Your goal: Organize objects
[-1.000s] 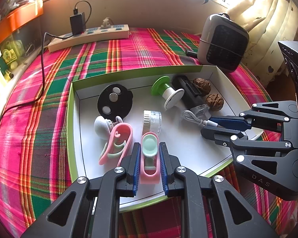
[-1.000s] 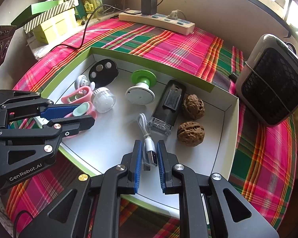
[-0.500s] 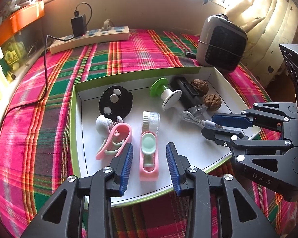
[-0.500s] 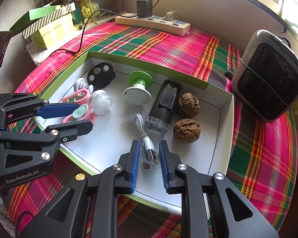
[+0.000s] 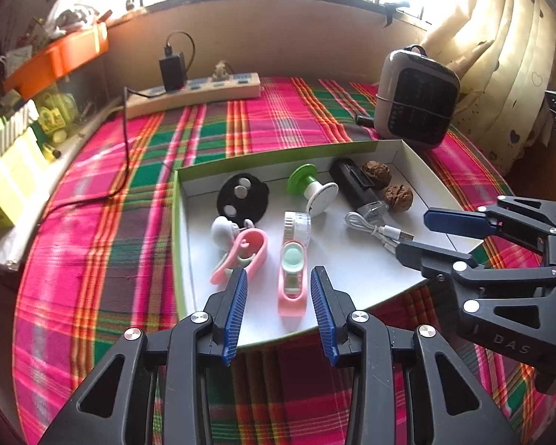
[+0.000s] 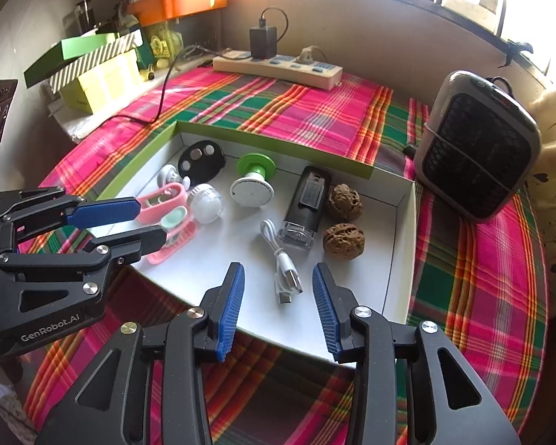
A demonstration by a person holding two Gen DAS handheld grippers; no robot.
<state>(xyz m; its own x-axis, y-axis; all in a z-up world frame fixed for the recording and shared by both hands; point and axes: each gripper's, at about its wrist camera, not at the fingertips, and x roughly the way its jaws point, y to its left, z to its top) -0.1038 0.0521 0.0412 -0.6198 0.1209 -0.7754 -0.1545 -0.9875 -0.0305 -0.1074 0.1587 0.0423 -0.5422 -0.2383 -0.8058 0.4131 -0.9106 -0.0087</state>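
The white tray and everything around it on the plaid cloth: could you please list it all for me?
shallow tray: 1, white inside, green rim, on the cloth
pink plastic clips: 2, tray's near left
white USB cable: 1, tray's near edge
walnuts: 2, brown, tray's right
black lighter: 1, beside walnuts
green-and-white spool: 1, tray's middle
black disc: 1, far left corner
clear round jar: 1, beyond the clips
power strip: 1, cream, far edge
small heater: 1, grey, right
plaid cloth: 1, pink-green
left gripper: open, over a clip
right gripper: jaws opening, cable between them, untouched
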